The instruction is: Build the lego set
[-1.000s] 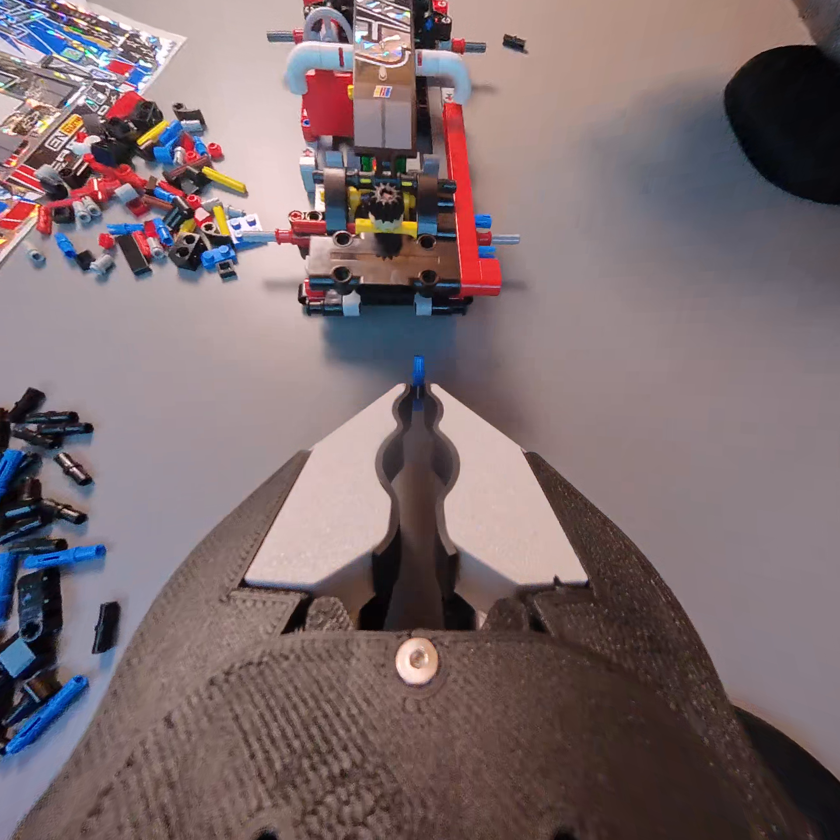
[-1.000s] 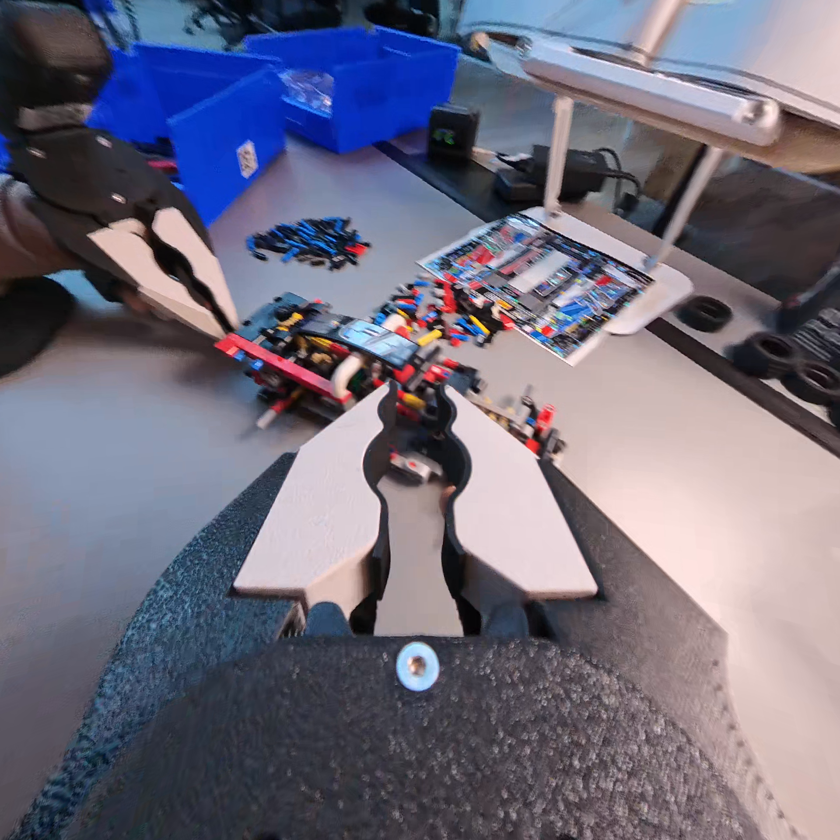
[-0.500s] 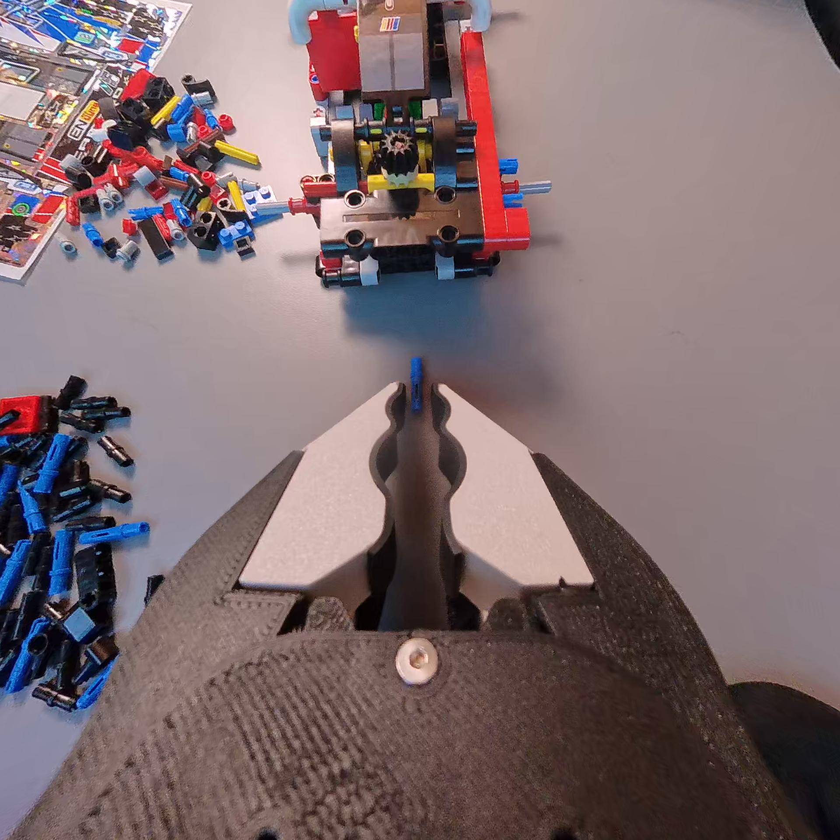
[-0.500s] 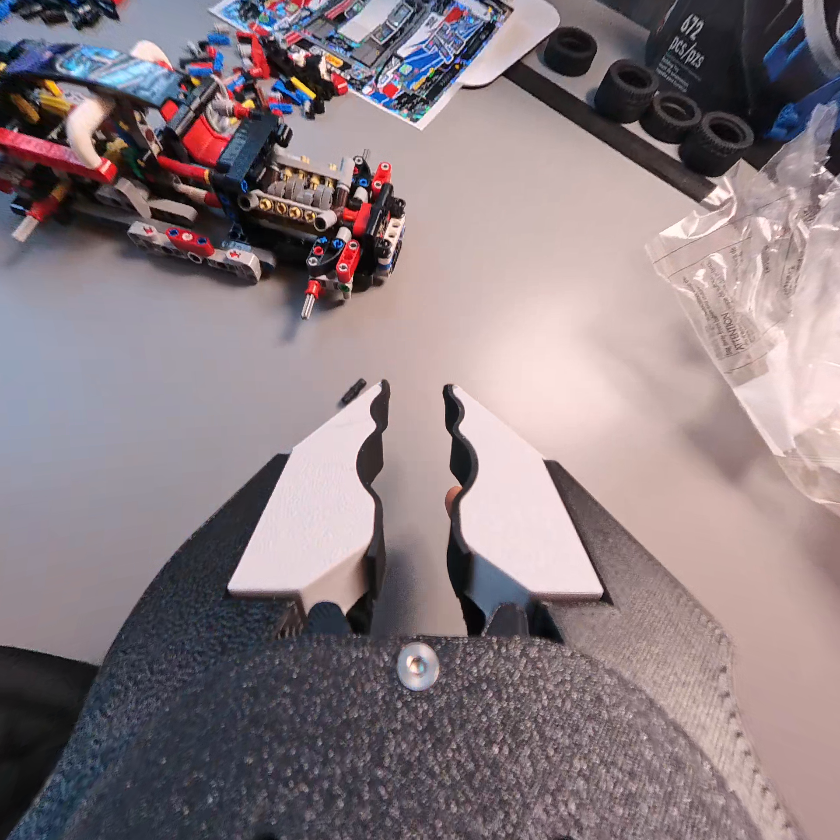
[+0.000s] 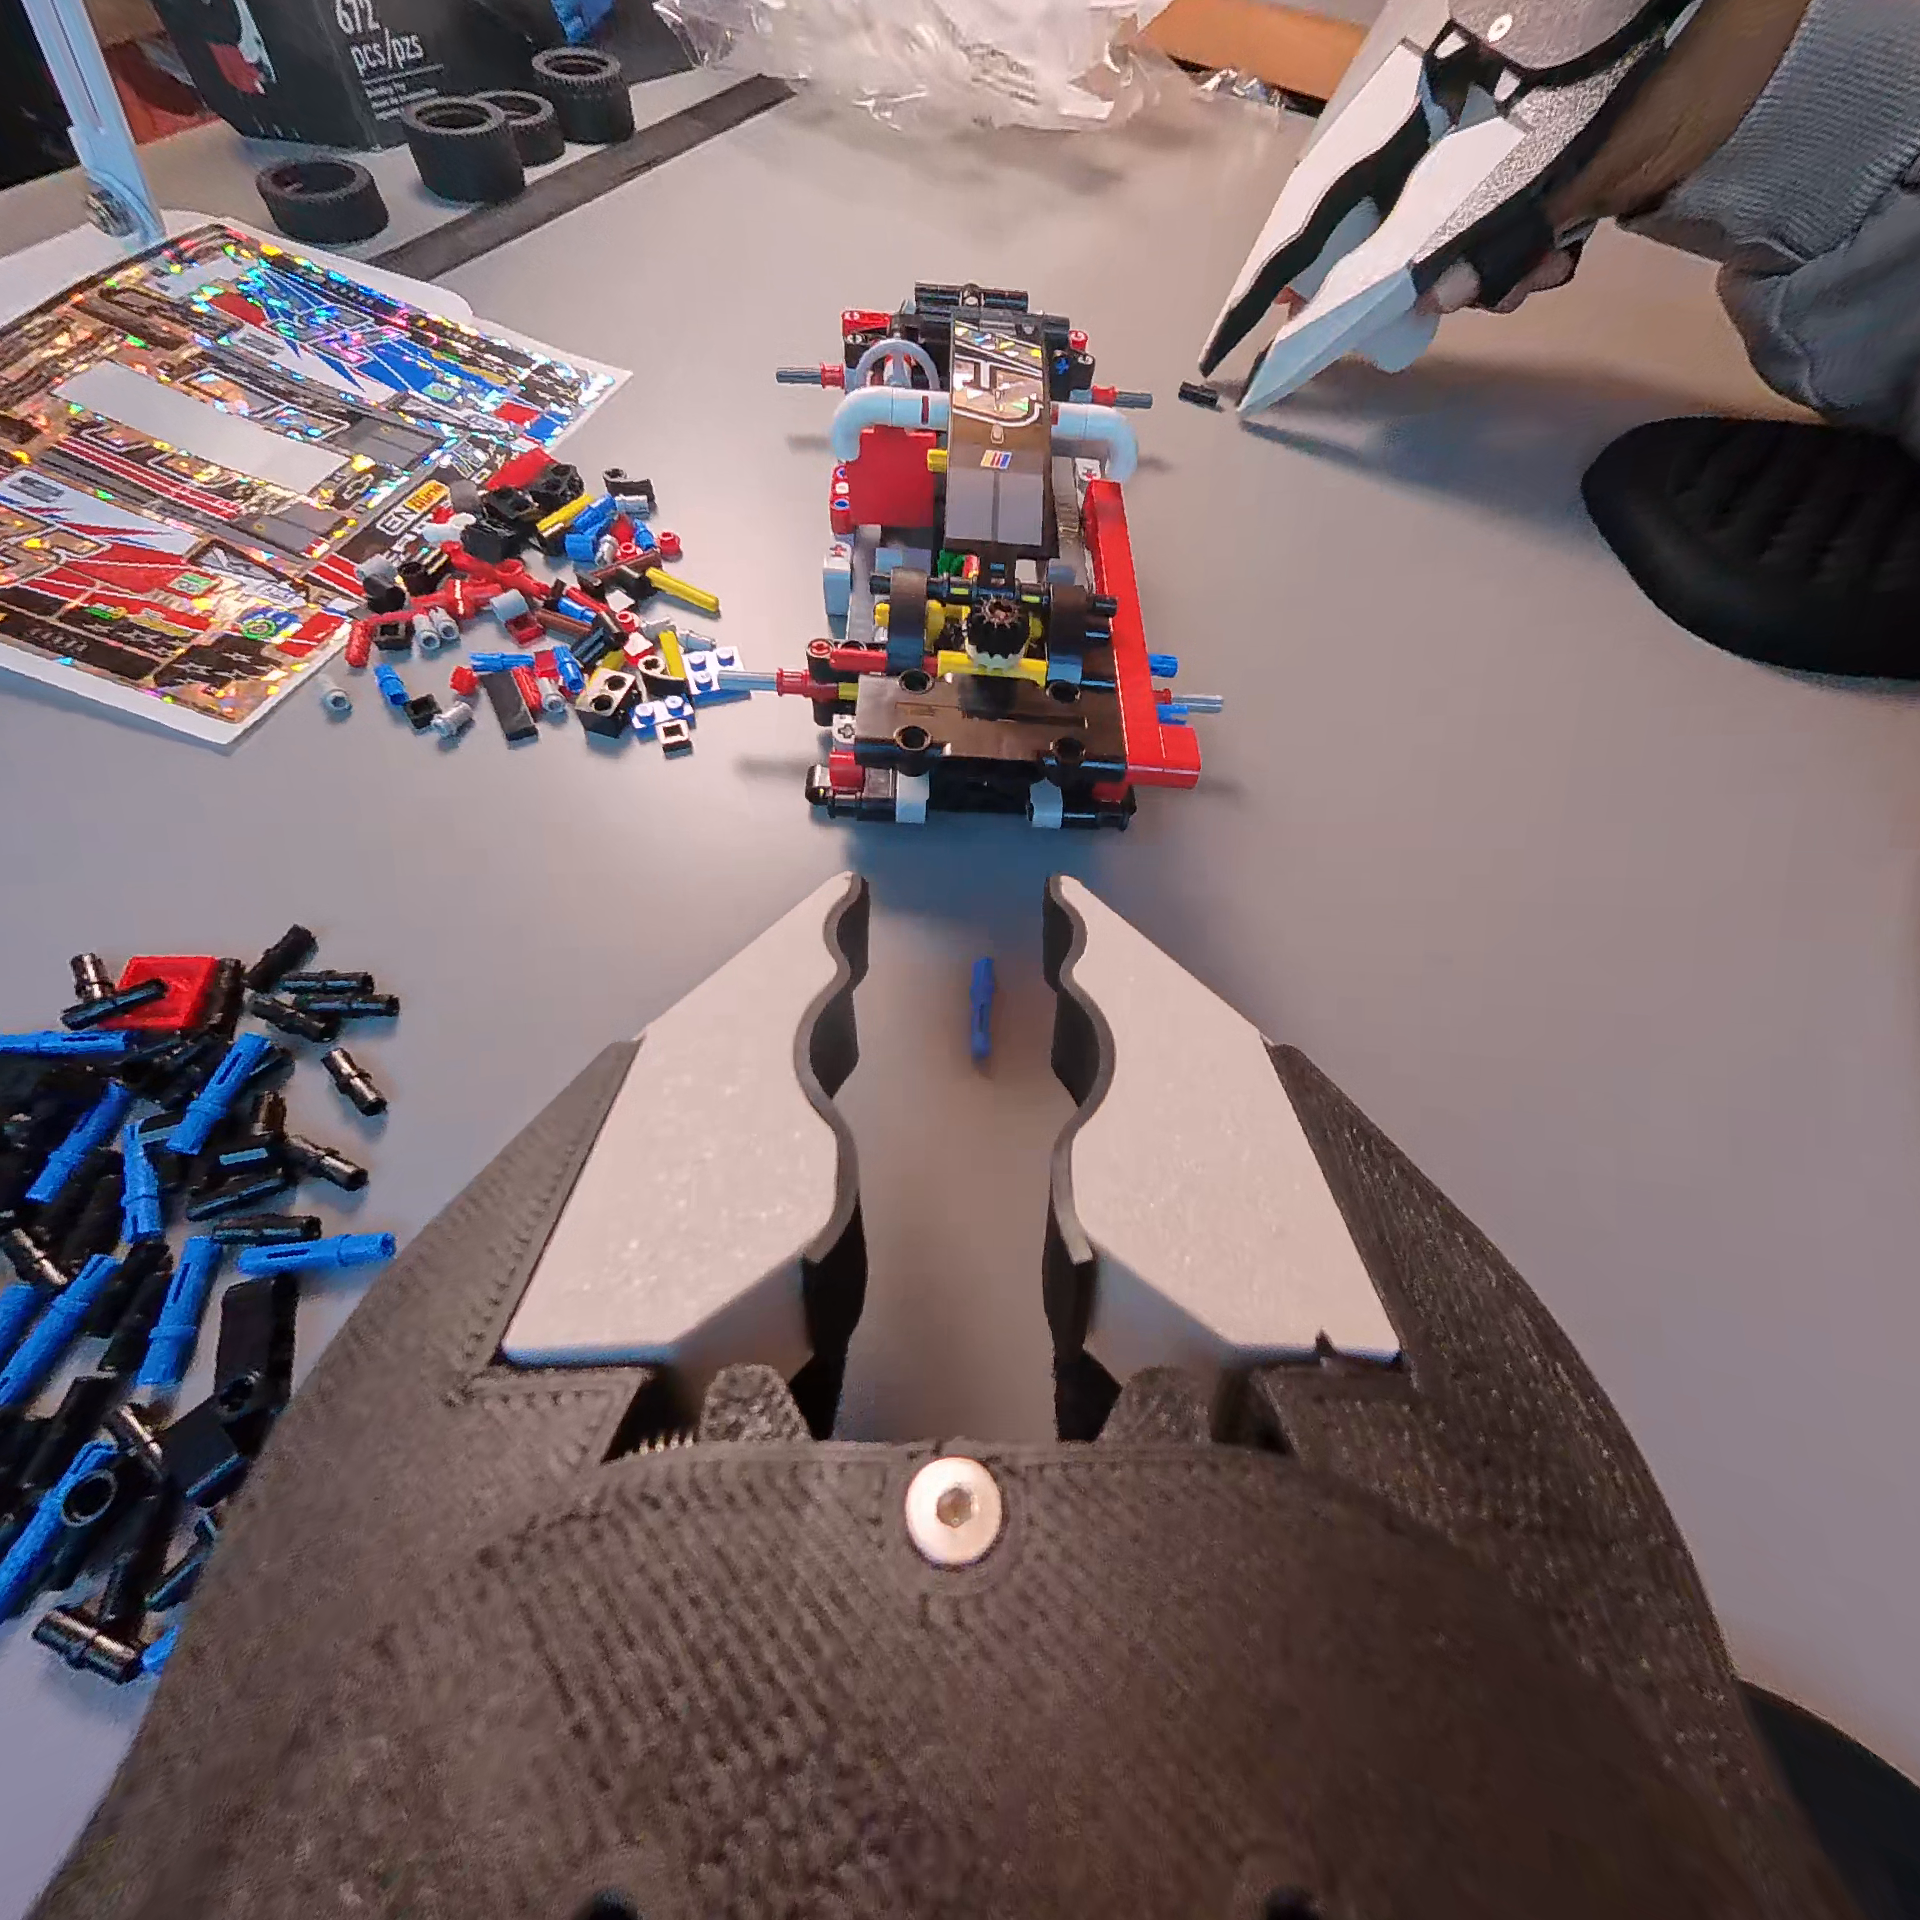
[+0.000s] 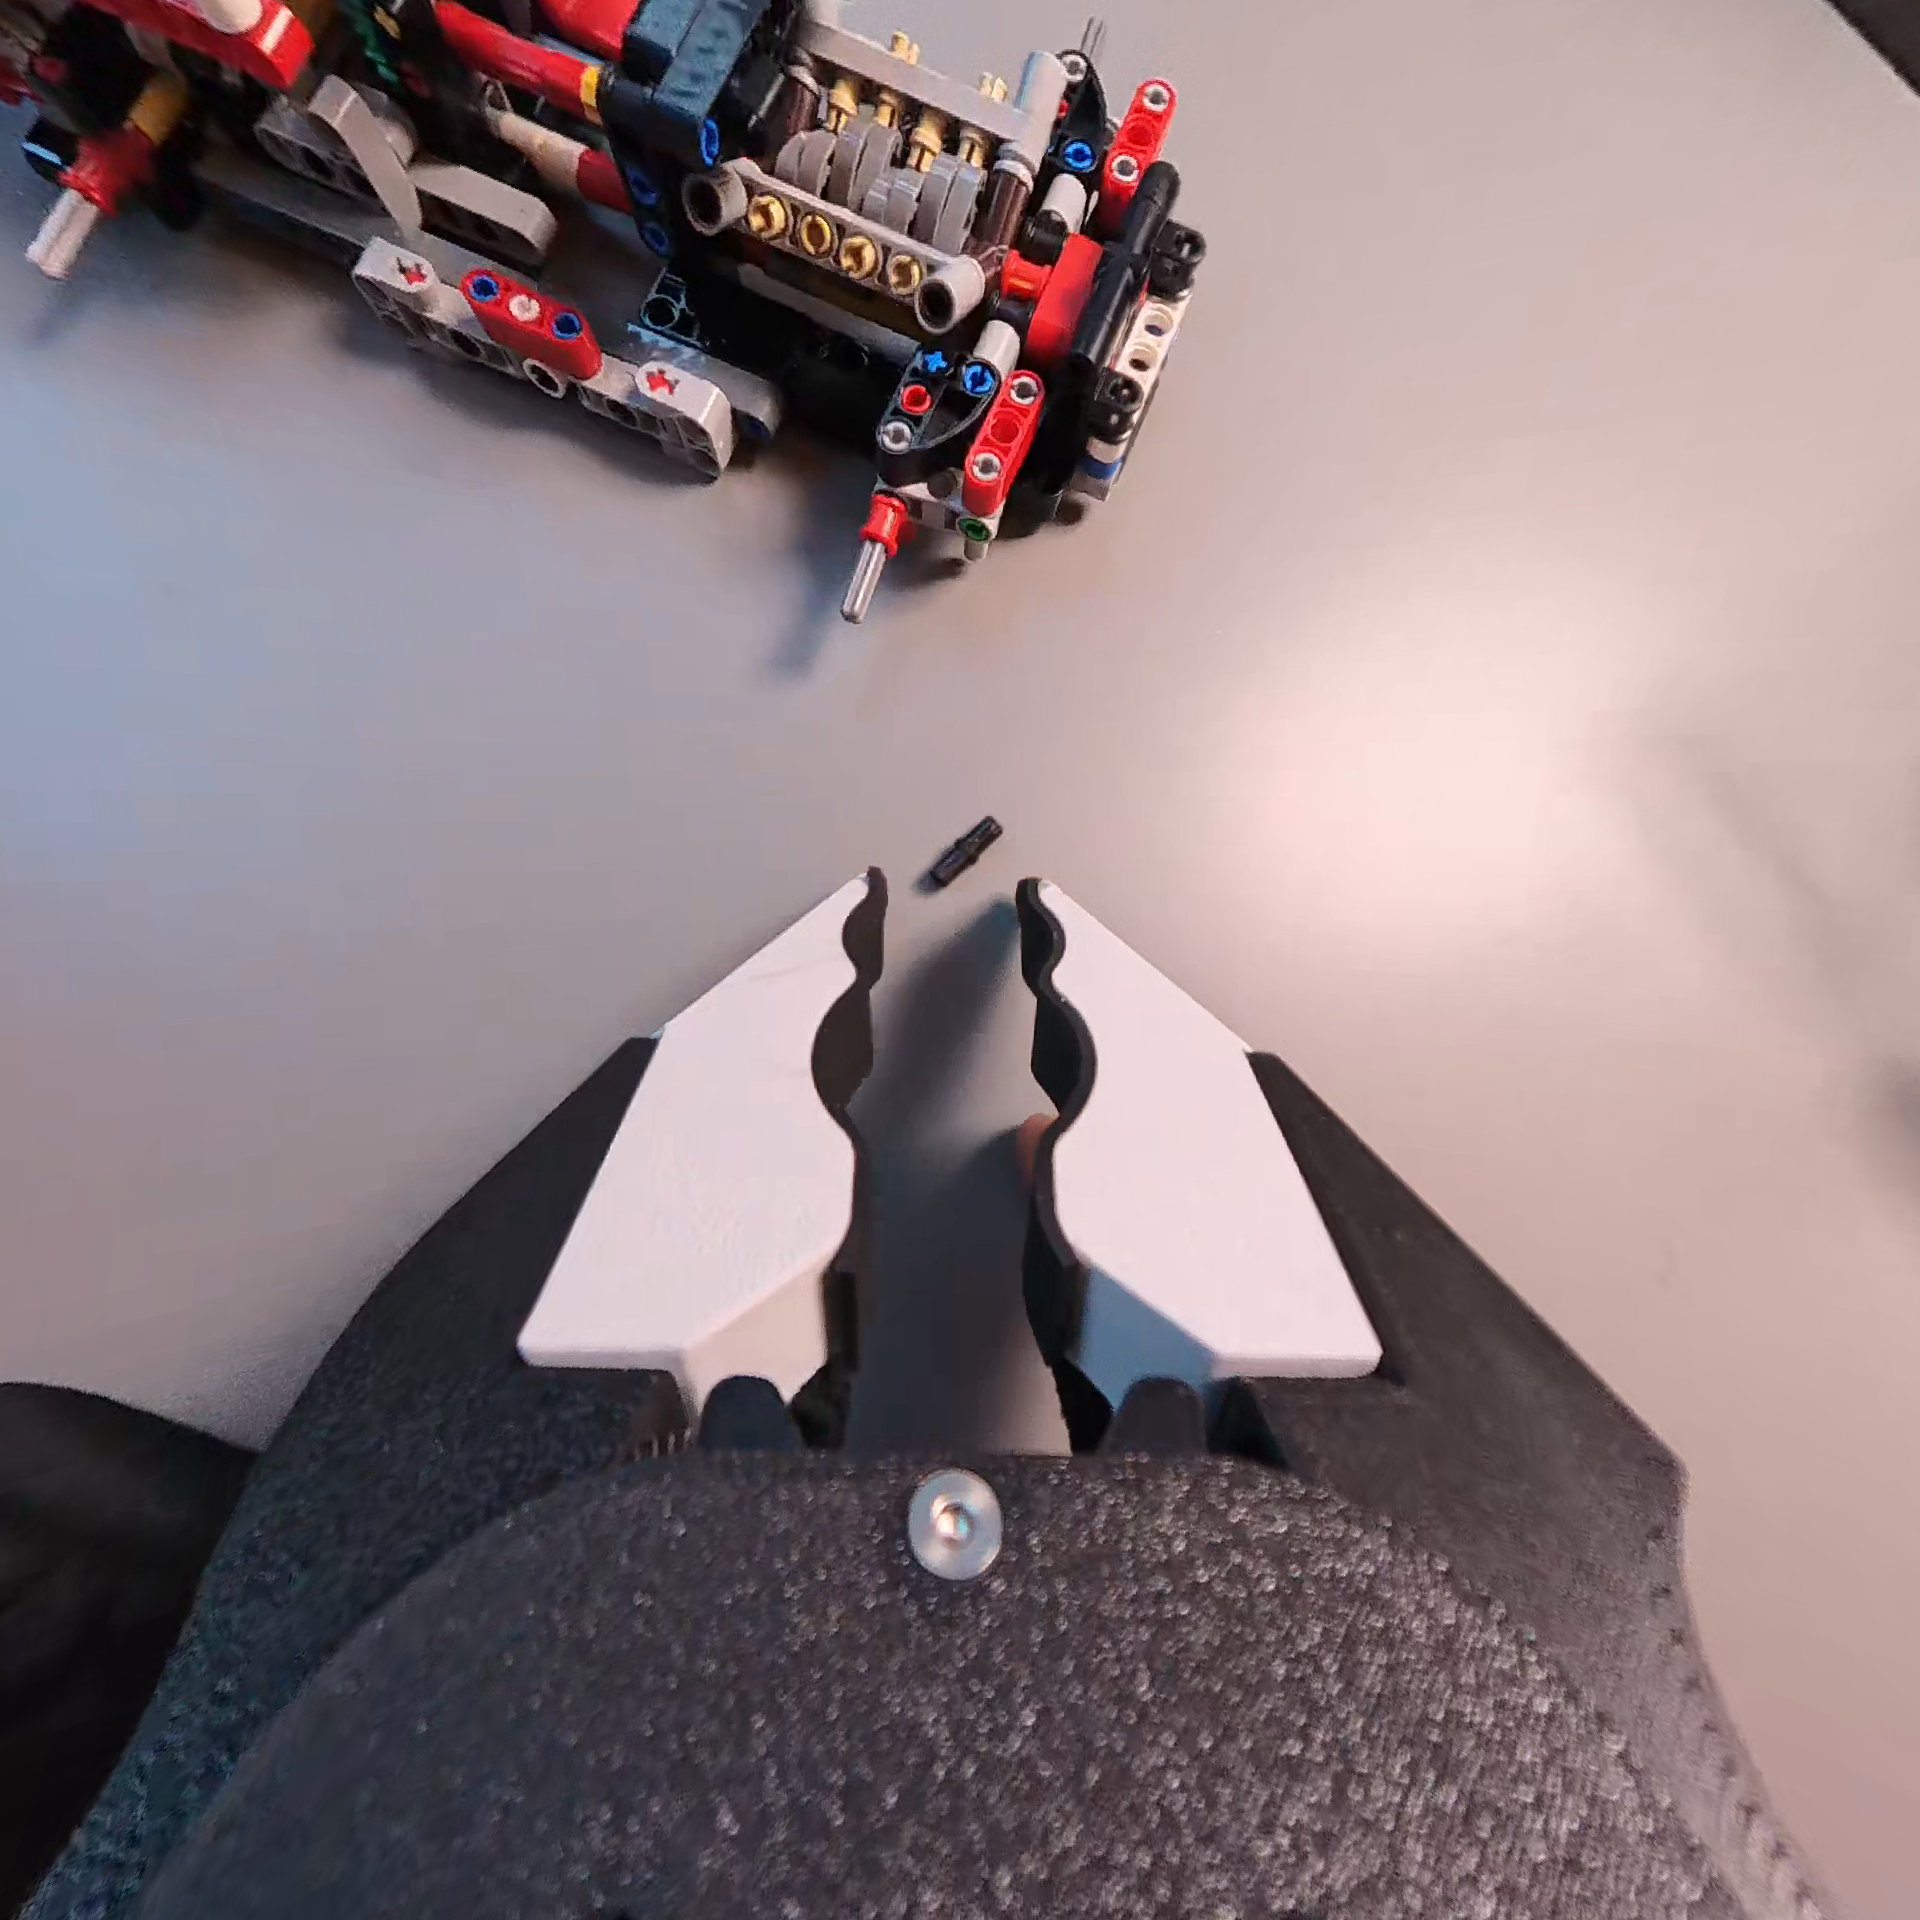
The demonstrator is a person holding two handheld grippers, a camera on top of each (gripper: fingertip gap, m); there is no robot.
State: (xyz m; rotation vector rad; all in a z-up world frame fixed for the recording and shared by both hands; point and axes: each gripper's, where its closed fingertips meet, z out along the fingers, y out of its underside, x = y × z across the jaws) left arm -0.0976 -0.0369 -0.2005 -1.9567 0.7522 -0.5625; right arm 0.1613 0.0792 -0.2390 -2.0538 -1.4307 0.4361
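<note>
Lying on the grey table [image 5: 1455, 935] between the spread fingers of the left gripper [image 5: 951, 894] is one small blue pin [image 5: 980, 1006], untouched by either finger. Ahead of it stands one part-built lego car [image 5: 987, 582], red and black with pale curved tubes near its far end and a black gear near its near end. To the left of the car sits one loose heap of mixed pieces [image 5: 540, 613] in red, blue, yellow and black, partly overlapping one shiny sticker sheet [image 5: 208, 457]. A second heap, black and blue pins [image 5: 156, 1195] with one red piece, lies at the left edge. Four black tyres [image 5: 468, 145] stand at the far edge beside a dark box [image 5: 301, 62] that bears printing, and crumpled clear plastic bags [image 5: 987, 52] lie further right.

The right gripper [image 6: 951, 883] has its jaws parted and empty, tips down near the table, with one short black pin [image 6: 964, 852] lying just ahead of the gap. In the left wrist view that gripper [image 5: 1236, 390] shows at the upper right, held by a gloved hand [image 5: 1507, 260], the black pin [image 5: 1198, 393] just beside its tips and near the car's far end.
</note>
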